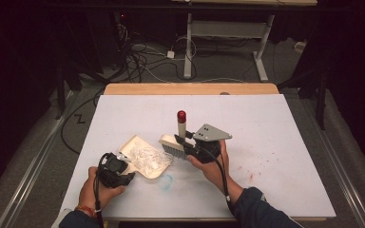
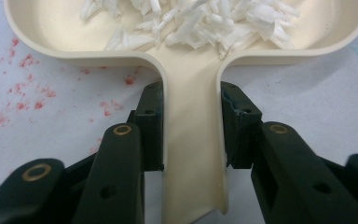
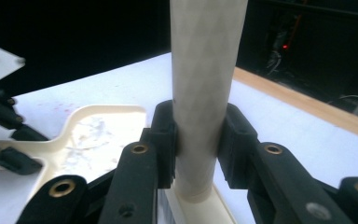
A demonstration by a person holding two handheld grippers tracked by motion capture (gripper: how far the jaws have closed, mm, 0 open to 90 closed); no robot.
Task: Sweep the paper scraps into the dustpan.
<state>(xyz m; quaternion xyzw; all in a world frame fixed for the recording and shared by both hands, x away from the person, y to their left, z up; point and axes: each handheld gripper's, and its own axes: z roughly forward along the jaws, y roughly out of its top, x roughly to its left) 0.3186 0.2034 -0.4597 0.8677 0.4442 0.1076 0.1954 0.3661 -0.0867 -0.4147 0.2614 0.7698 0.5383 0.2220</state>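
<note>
A cream dustpan (image 1: 138, 145) lies on the white sheet, with several white shreds (image 1: 149, 157) heaped in it. My left gripper (image 1: 125, 166) is shut on the dustpan's handle (image 2: 191, 154), its jaws pressing both sides, and the shreds (image 2: 200, 18) lie just ahead in the pan. A brush stands upright at the pan's right edge, with its bristles (image 1: 173, 150) down and its cream handle (image 1: 182, 127) ending in a red tip (image 1: 181, 115). My right gripper (image 1: 190, 148) is shut on that brush handle (image 3: 205, 88). The dustpan (image 3: 98, 135) lies to its left.
Red stains mark the sheet (image 1: 252, 173) to the right and beside the pan handle (image 2: 23, 100). A faint blue ring (image 1: 167, 180) sits near the front edge. The wooden table edge (image 1: 190, 89) runs along the back, with cables and desk legs (image 1: 188, 52) beyond.
</note>
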